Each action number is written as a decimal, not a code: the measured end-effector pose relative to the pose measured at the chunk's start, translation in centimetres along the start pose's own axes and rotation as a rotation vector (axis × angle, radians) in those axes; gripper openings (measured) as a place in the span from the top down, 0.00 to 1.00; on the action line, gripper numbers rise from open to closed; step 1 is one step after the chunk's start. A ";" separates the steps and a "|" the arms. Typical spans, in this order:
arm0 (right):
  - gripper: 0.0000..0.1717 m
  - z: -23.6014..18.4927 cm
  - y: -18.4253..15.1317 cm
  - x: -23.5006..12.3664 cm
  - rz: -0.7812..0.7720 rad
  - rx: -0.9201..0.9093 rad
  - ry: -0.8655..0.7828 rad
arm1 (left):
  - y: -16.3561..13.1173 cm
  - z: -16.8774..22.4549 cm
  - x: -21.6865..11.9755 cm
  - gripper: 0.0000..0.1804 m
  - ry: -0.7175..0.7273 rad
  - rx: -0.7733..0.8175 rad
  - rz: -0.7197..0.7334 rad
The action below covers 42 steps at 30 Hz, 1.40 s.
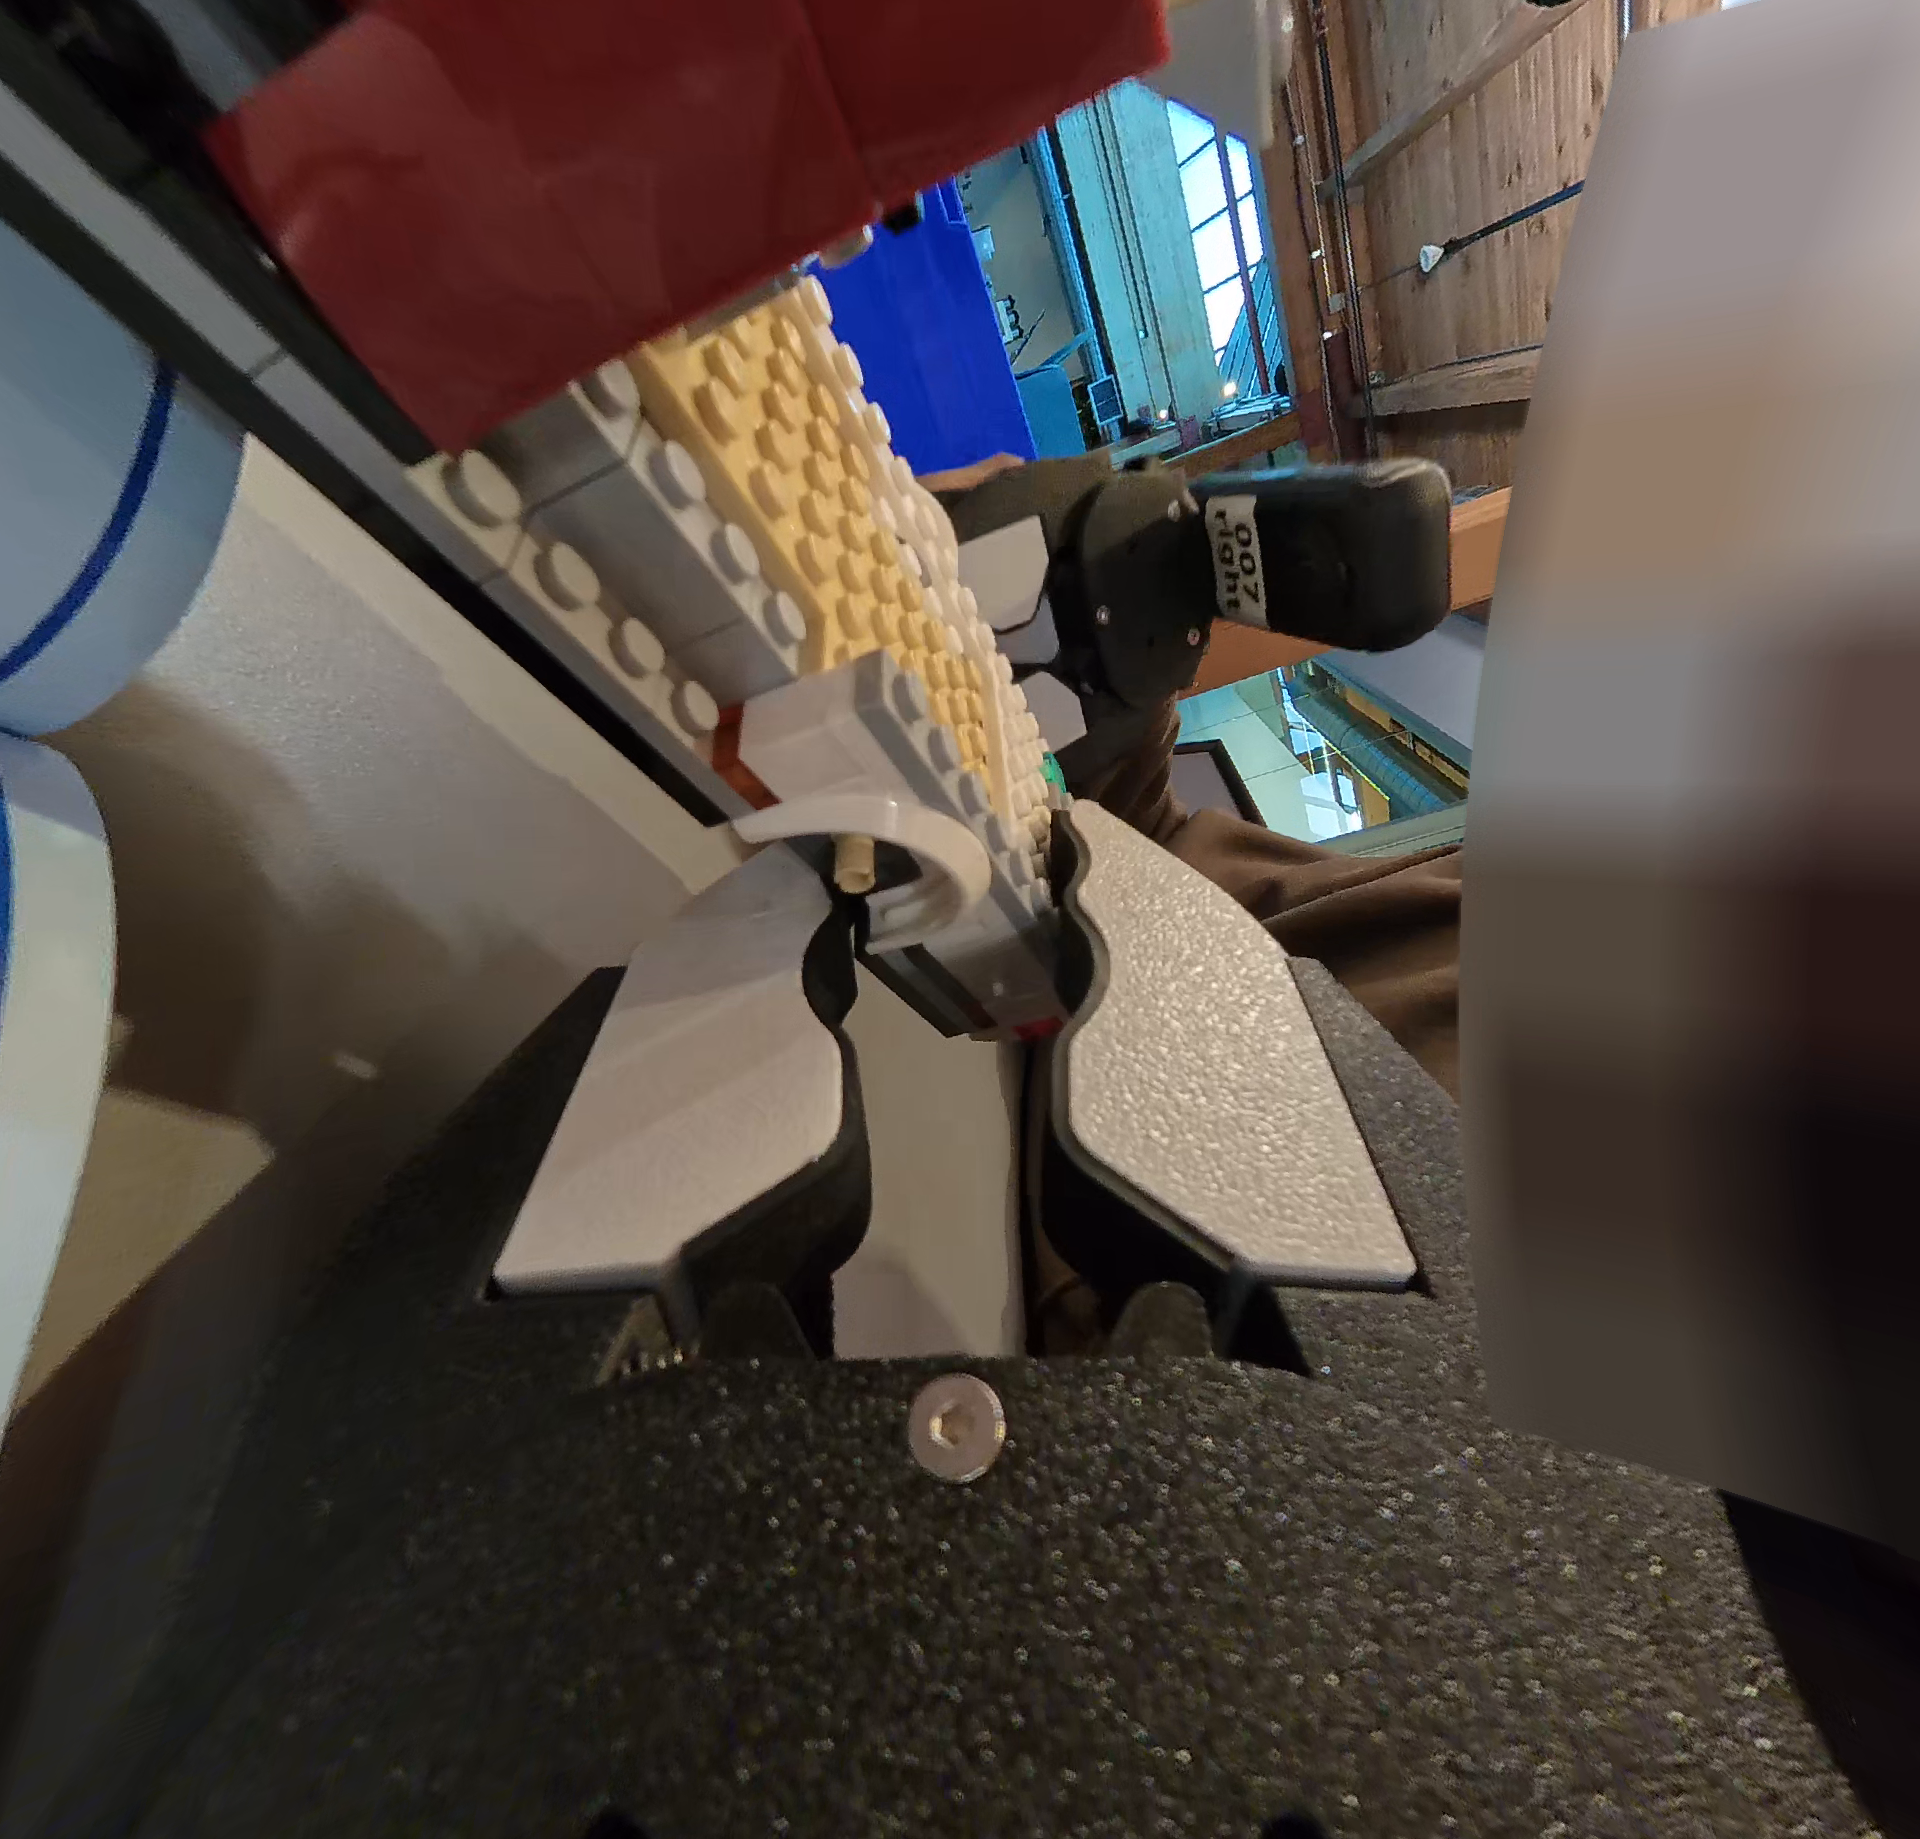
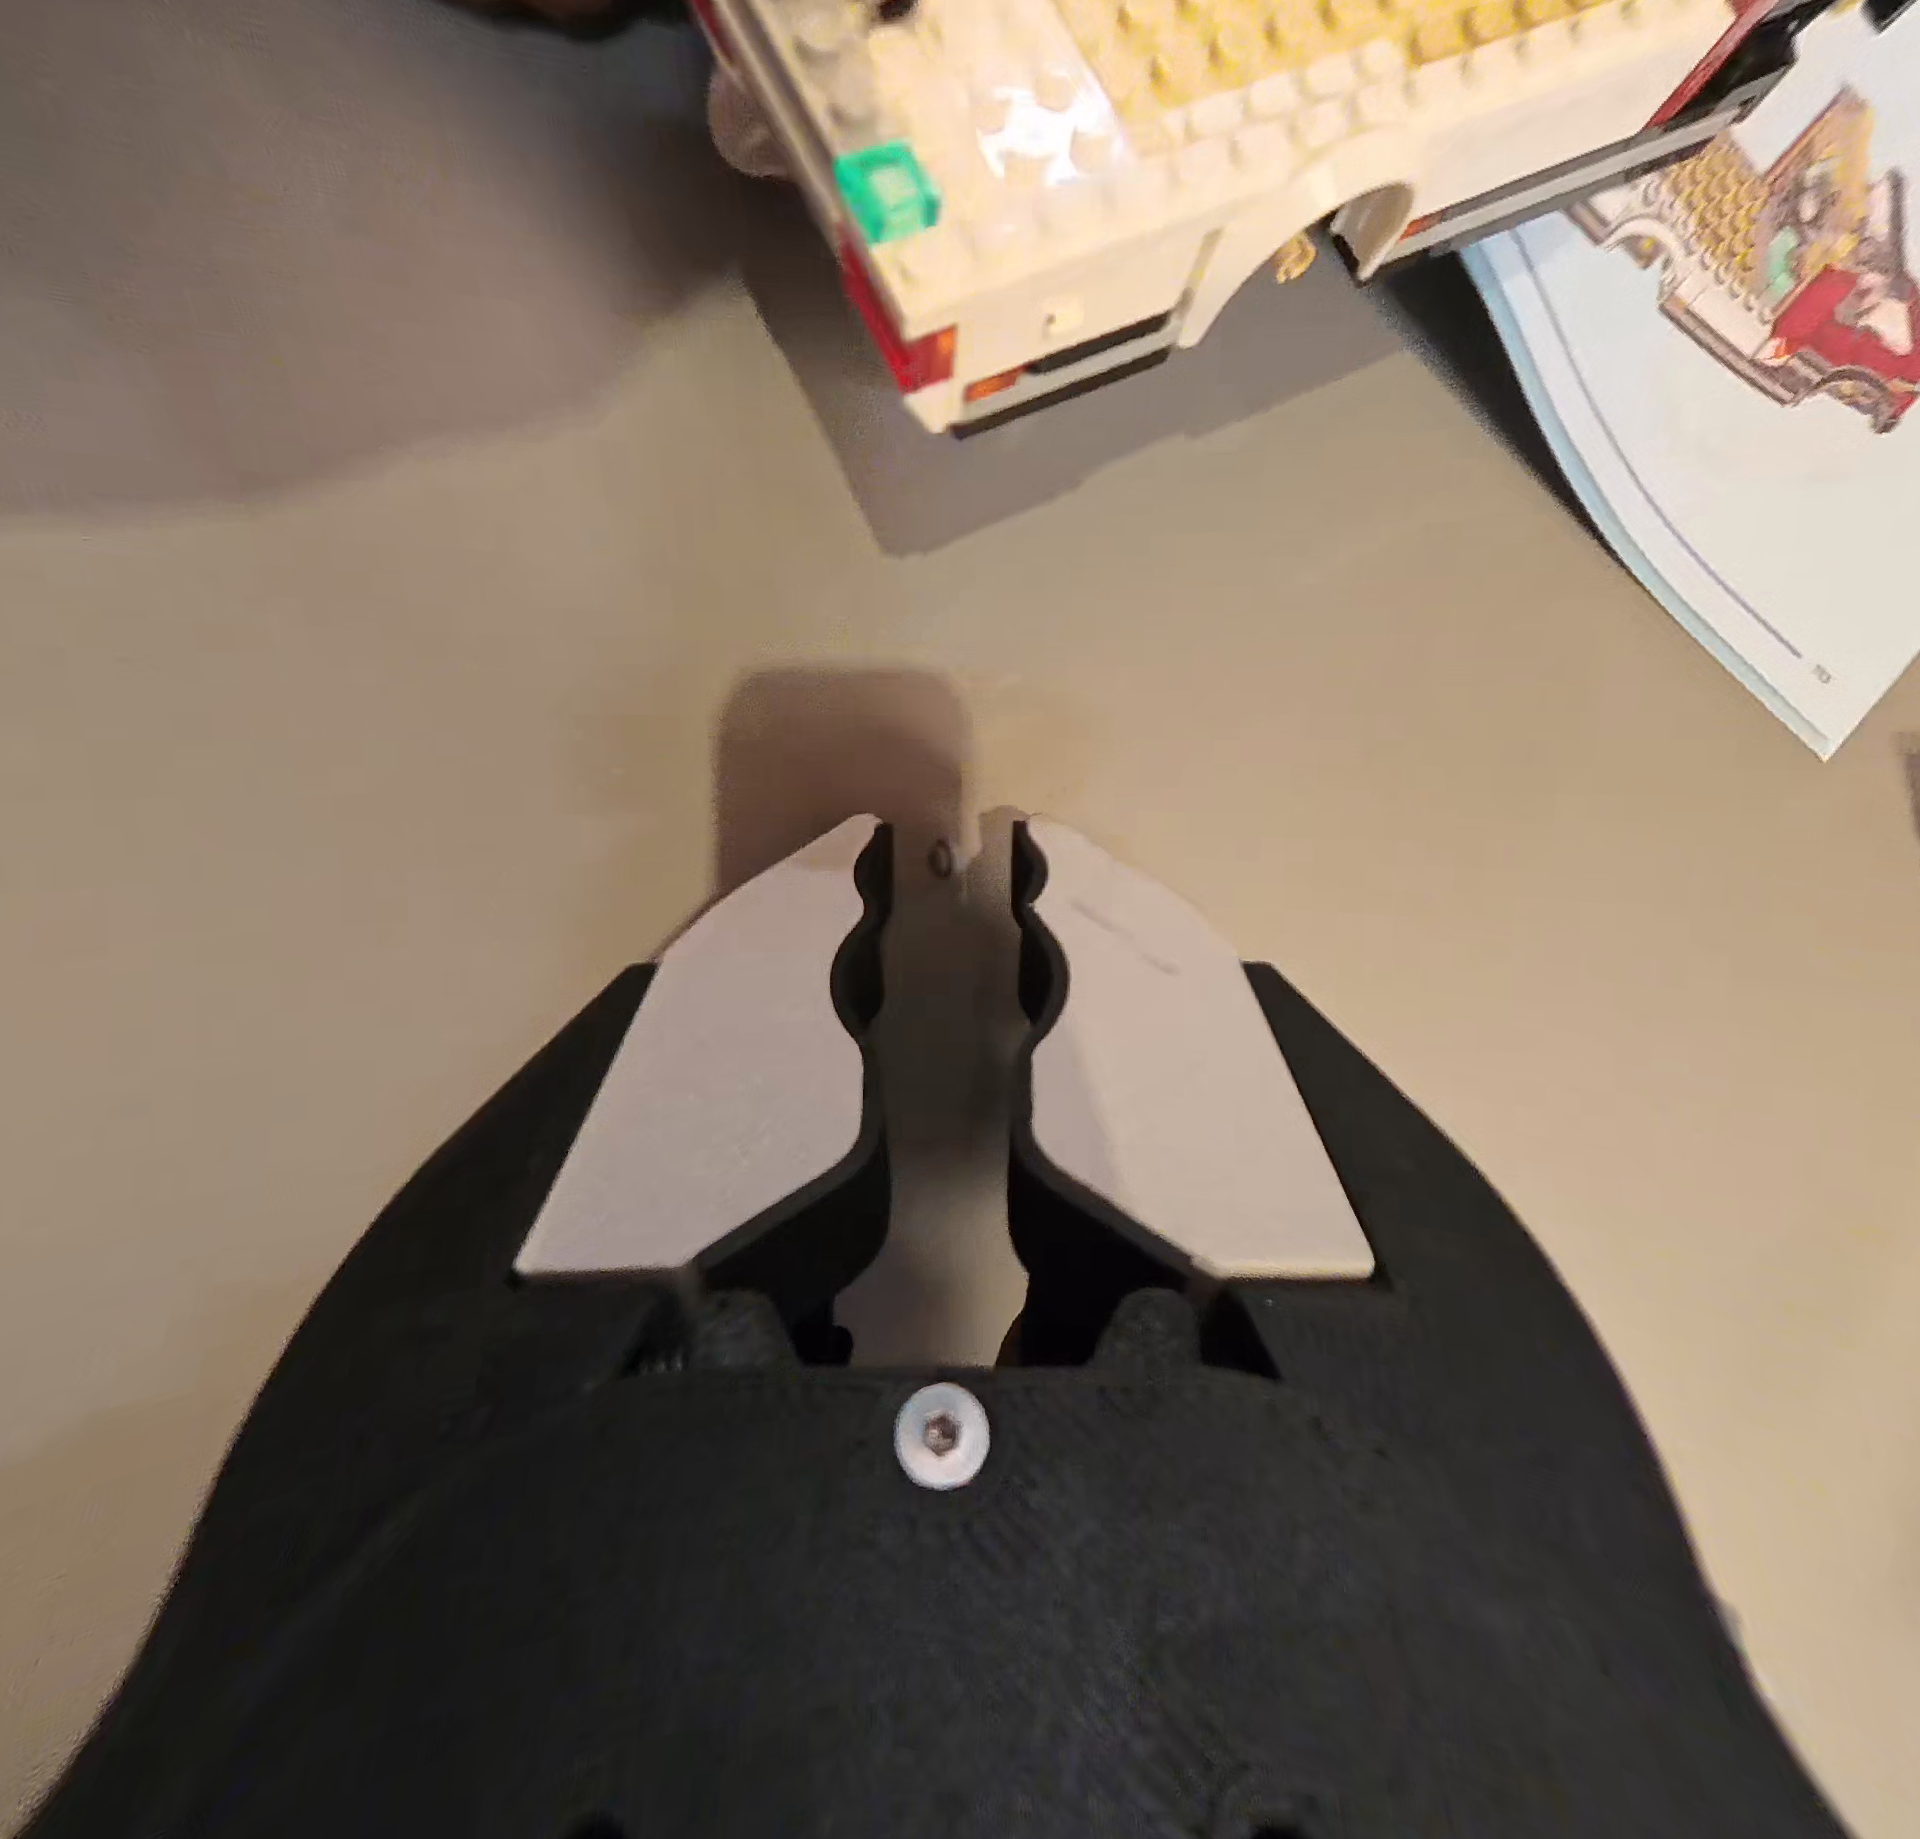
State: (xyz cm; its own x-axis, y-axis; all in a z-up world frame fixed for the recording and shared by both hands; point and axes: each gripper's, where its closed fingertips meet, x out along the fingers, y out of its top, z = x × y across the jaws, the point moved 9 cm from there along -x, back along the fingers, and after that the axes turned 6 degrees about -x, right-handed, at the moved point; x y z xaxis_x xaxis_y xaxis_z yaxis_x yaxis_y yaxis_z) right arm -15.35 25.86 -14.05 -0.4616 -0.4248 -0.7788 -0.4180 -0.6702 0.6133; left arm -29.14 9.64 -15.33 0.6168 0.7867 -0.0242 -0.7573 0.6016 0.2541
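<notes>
The left gripper point(image 1: 956, 942) pinches the rear end of a toy-brick vehicle model point(image 1: 831, 584), its two grey fingers point(image 1: 1174, 1041) pressed against the model's sides just behind a white curved wheel arch point(image 1: 914, 844). The model, white and grey with a tan studded floor and dark red blocks at its far end, is lifted and tilted in the left wrist view, and in the right wrist view it stands near the far edge of the beige surface point(image 2: 416, 750); a green translucent piece point(image 2: 888, 191) sits at its rear corner.

The right gripper point(image 2: 951, 849) hovers low over the middle of the surface, well apart from the model, its fingers spread a little way with a gap between the pads. A tiny pale piece point(image 2: 961, 854) lies in that gap at the fingertips; blur leaves it unclear whether either pad touches it. An open instruction booklet point(image 2: 1714, 418) lies toward the right edge of the surface, partly under the model.
</notes>
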 end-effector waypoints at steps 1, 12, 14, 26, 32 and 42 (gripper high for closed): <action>0.88 -0.5 -0.2 -0.2 0.020 0.005 -0.019 | 0.0 0.0 0.0 0.80 0.000 -0.001 0.001; 0.86 -2.5 -0.6 -0.2 0.095 0.046 -0.148 | 0.0 0.0 0.1 0.80 0.002 0.000 -0.007; 0.86 -2.5 -0.6 0.0 0.093 0.057 -0.131 | -0.1 0.0 0.1 0.80 0.003 0.000 -0.008; 0.86 -2.0 -0.8 0.6 0.046 0.084 -0.139 | -0.1 0.0 0.1 0.80 0.006 0.006 -0.015; 0.86 -1.6 -0.9 -0.4 0.088 0.119 -0.167 | -0.1 0.0 0.1 0.80 0.003 0.003 -0.013; 0.89 -0.1 -2.1 -0.6 0.108 0.251 -0.194 | -0.1 0.0 0.1 0.80 0.001 0.000 -0.014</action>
State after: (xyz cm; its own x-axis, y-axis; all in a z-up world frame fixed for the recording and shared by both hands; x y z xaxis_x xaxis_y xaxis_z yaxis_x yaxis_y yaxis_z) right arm -14.10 27.44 -14.92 -0.6437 -0.3455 -0.6828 -0.5270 -0.4468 0.7229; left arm -29.01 9.68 -15.36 0.6274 0.7781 -0.0291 -0.7482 0.6128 0.2542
